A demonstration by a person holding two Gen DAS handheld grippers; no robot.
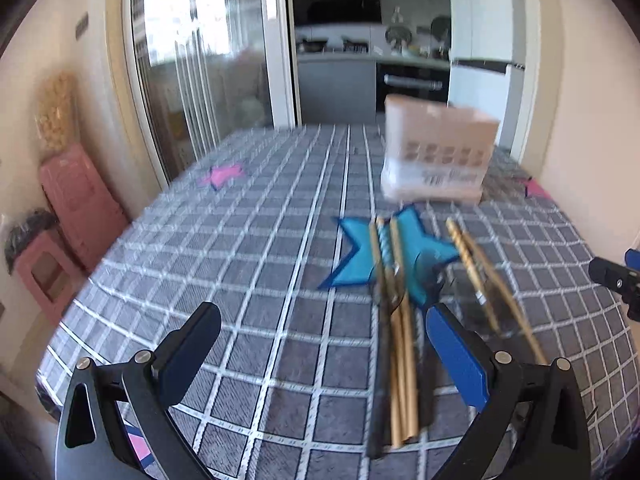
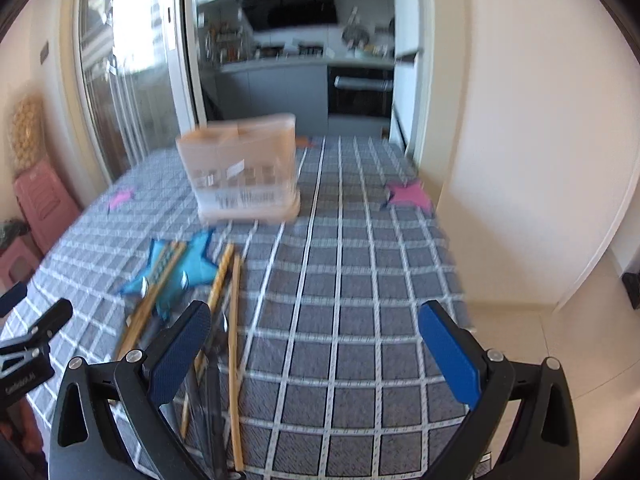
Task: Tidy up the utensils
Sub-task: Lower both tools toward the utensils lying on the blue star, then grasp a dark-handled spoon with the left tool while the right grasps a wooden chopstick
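Chopsticks (image 1: pixel 394 320) lie loose on the checked surface (image 1: pixel 240 280), most of them bunched across a blue star sticker (image 1: pixel 360 256), gold and dark ones mixed; two more gold chopsticks (image 1: pixel 488 280) sit just right of the bunch. We see the same pile from the right wrist view (image 2: pixel 224 312), low and left. Behind the pile stands a translucent utensil holder (image 1: pixel 436 152), upright, with slotted holes near its base; contents too blurred to tell. Pink star stickers (image 2: pixel 408 194) mark the cloth further out. Our left tool (image 1: pixel 324 344) hangs above the surface, fingers spread wide, gripping nothing, the bunch just inside its right finger. Our right tool (image 2: pixel 316 344) is also spread wide and empty, over bare cloth right of the pile. Both views are motion-blurred.
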